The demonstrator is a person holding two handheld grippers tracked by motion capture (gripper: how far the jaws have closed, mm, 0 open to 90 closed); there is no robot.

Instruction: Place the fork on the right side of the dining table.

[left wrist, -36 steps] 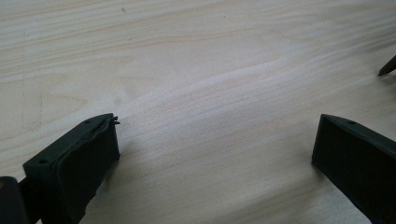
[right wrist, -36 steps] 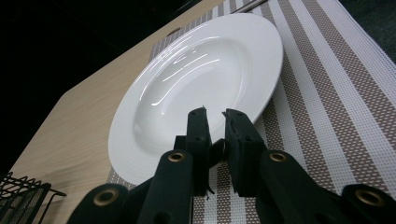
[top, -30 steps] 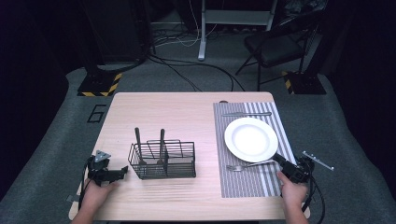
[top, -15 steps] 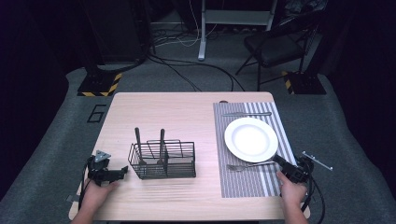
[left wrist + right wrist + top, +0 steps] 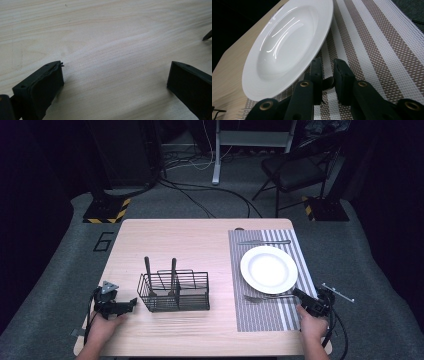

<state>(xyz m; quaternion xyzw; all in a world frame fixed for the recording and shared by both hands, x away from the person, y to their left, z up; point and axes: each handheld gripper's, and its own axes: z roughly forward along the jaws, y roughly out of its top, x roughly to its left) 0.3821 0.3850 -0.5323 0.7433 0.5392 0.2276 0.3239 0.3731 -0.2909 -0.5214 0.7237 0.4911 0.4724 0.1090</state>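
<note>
Left gripper (image 5: 131,303): jaws held wide apart over bare wooden table (image 5: 105,42), just left of the wire caddy (image 5: 175,292); no shift seen from a second ago.
Right gripper (image 5: 327,75): jaws pinched on the fork (image 5: 267,296) handle, beside the plate (image 5: 287,45).
Fork: laid across the striped placemat (image 5: 260,315), just below the plate; position unchanged since the earlier frames.
Caddy: two dark-handled utensils (image 5: 148,270) are stood upright inside.

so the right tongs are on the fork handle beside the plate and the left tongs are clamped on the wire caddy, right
Not quite. The left tongs are open over bare table, gripping nothing, as the left gripper view shows; the caddy stands apart. The right tongs are on the fork handle beside the plate.
</note>
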